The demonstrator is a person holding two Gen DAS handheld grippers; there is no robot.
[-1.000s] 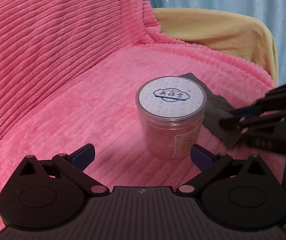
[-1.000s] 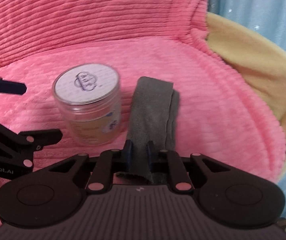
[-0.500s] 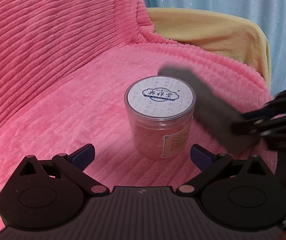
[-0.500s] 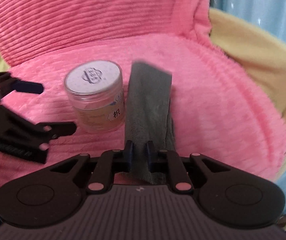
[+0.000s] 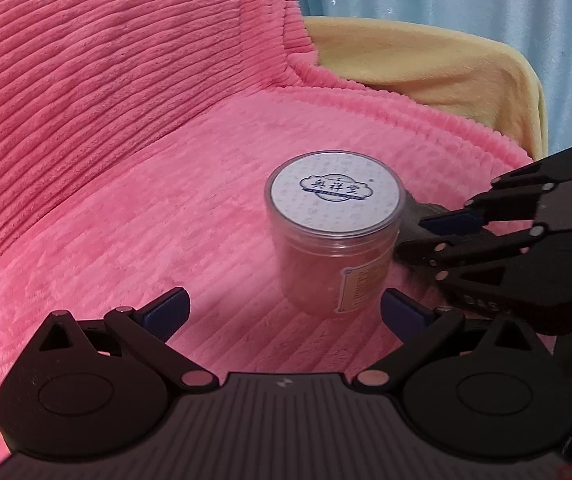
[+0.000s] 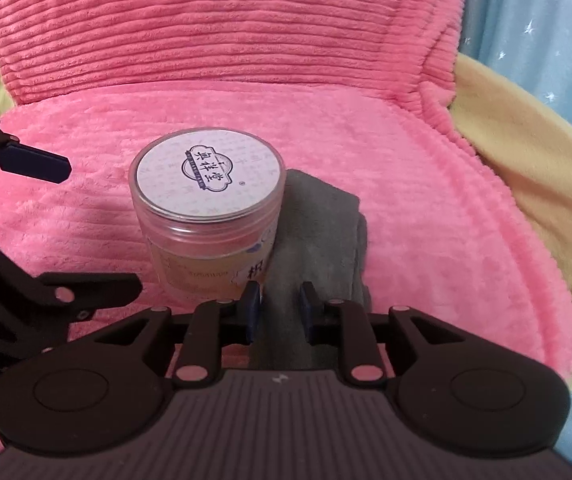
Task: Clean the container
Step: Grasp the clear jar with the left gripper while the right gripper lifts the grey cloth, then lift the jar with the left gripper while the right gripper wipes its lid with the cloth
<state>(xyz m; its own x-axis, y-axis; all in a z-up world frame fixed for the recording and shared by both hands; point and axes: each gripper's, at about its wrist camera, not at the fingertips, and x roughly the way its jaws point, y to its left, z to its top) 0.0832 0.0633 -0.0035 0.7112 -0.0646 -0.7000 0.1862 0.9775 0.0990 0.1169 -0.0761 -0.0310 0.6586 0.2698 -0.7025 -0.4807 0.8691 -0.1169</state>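
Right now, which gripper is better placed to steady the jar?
Left. The left gripper is open and empty, facing the clear plastic jar with white lid; the right gripper is shut on the grey cloth.

**Supporting surface: pink ribbed blanket over seat**

You are working over a pink corduroy-ribbed blanket (image 6: 426,200) that is covering a yellow cushioned seat (image 6: 526,148). A clear lidded jar (image 6: 209,216) is standing upright on it. A grey cloth (image 6: 326,232) is lying just beside the jar, touching its side.
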